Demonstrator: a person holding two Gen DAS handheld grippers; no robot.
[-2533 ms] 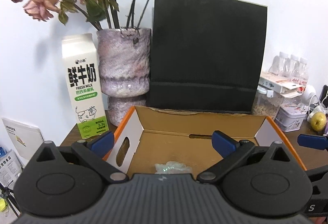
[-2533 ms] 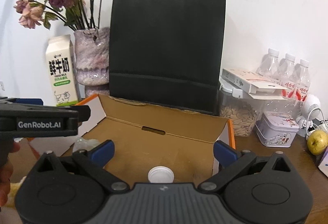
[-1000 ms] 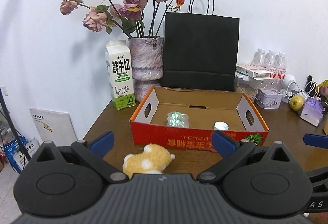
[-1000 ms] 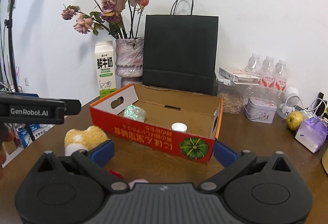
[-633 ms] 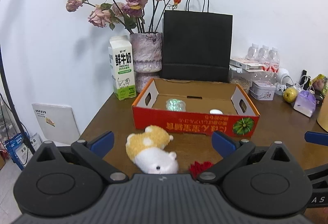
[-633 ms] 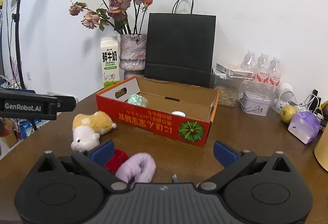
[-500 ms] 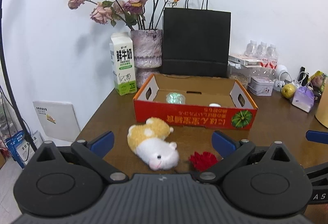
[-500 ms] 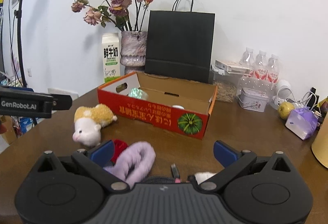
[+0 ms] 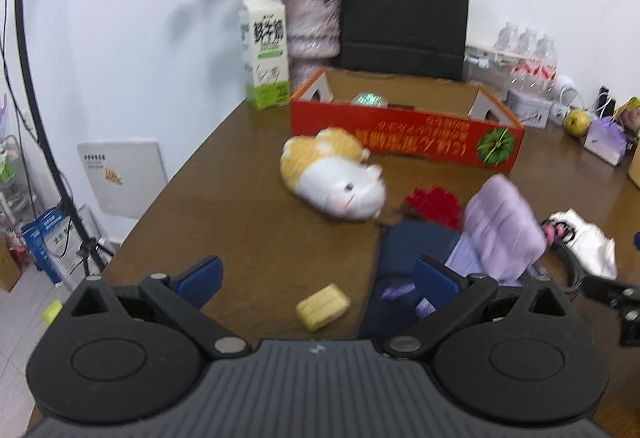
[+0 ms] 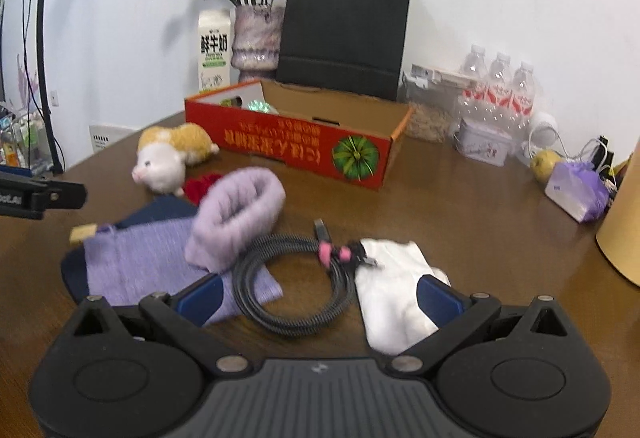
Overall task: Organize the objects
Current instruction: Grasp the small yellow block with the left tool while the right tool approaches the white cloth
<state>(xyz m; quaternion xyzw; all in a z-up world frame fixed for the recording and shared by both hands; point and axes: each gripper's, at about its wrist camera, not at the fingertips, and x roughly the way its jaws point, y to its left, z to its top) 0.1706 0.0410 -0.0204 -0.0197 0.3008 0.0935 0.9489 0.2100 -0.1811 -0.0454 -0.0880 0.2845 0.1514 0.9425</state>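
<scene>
Both hand-held grippers — left [image 9: 316, 278] and right [image 10: 318, 296] — spread wide, empty, above the cluttered brown wooden tabletop [image 10: 460, 205].

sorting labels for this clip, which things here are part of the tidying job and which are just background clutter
Job: cardboard box, plush hamster, purple headband, coiled cable, white cloth, yellow block.

Clutter: milk carton, vase, black bag, water bottles.
</scene>
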